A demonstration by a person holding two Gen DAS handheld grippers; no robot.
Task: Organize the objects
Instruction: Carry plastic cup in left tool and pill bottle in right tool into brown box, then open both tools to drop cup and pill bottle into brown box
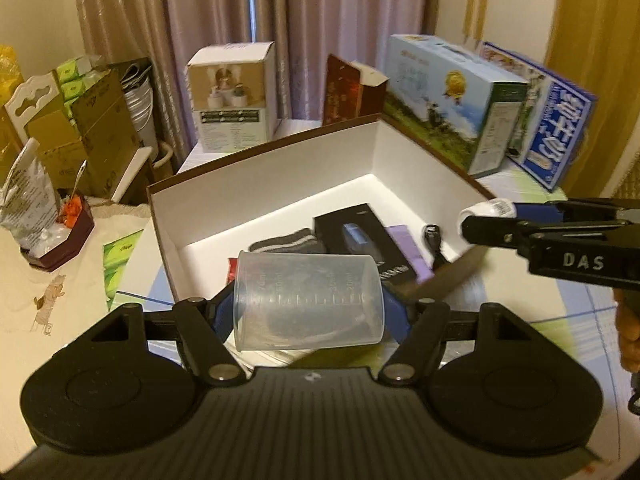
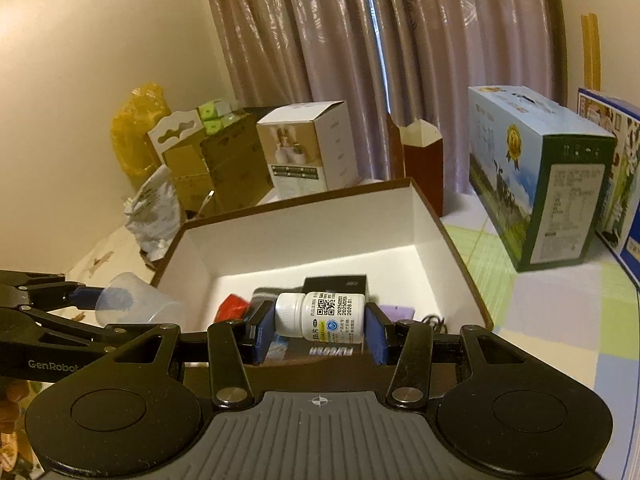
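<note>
My left gripper (image 1: 310,308) is shut on a clear plastic measuring cup (image 1: 308,300), held on its side just in front of the near wall of an open brown box with a white inside (image 1: 280,168). My right gripper (image 2: 320,326) is shut on a white pill bottle (image 2: 322,316), lying sideways over the box's near edge (image 2: 460,264). In the left wrist view the right gripper (image 1: 492,216) comes in from the right with the pill bottle (image 1: 486,210) over the box's right wall. Inside lie a black box (image 1: 360,232), grey socks (image 1: 288,242), a purple packet (image 1: 408,246) and a red item (image 2: 232,306).
Cartons stand behind the brown box: a white one (image 1: 232,96), a dark red one (image 1: 352,92), a blue-green milk carton (image 1: 452,100) and a blue box (image 1: 556,120). A dish with a crumpled bag (image 1: 48,232) sits at the left. Curtains hang behind. A hand (image 1: 628,336) shows at the right edge.
</note>
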